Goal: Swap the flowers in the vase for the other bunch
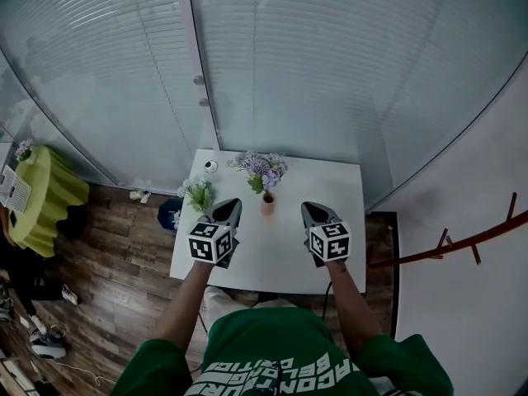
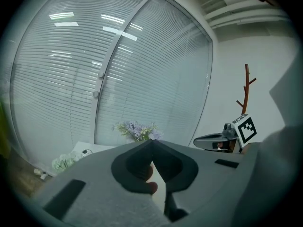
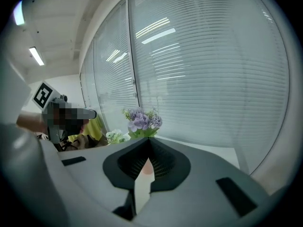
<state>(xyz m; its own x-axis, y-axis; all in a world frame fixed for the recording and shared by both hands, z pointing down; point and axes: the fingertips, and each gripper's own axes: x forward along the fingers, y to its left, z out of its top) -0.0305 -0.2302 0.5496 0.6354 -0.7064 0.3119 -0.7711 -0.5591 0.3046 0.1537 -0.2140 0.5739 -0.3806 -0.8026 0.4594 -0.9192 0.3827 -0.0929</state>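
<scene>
A small brown vase [image 1: 267, 205] holding purple flowers [image 1: 261, 170] stands mid-table on the white table [image 1: 346, 254]. A second bunch, white and green [image 1: 199, 193], lies near the table's left edge. My left gripper [image 1: 230, 205] hovers just left of the vase with its jaws shut and empty. My right gripper [image 1: 307, 208], also shut and empty, is just right of it. In the left gripper view the purple flowers [image 2: 138, 129] rise beyond the closed tips [image 2: 152, 142], and the white bunch [image 2: 66, 161] is at the left. In the right gripper view the purple flowers [image 3: 142, 121] sit straight ahead.
A small white round object [image 1: 211, 166] sits at the table's far left corner. A glass wall with blinds [image 1: 272, 64] runs behind the table. A wooden coat rack [image 1: 462, 242] stands at the right. A yellow-green covered table [image 1: 41, 192] is far left.
</scene>
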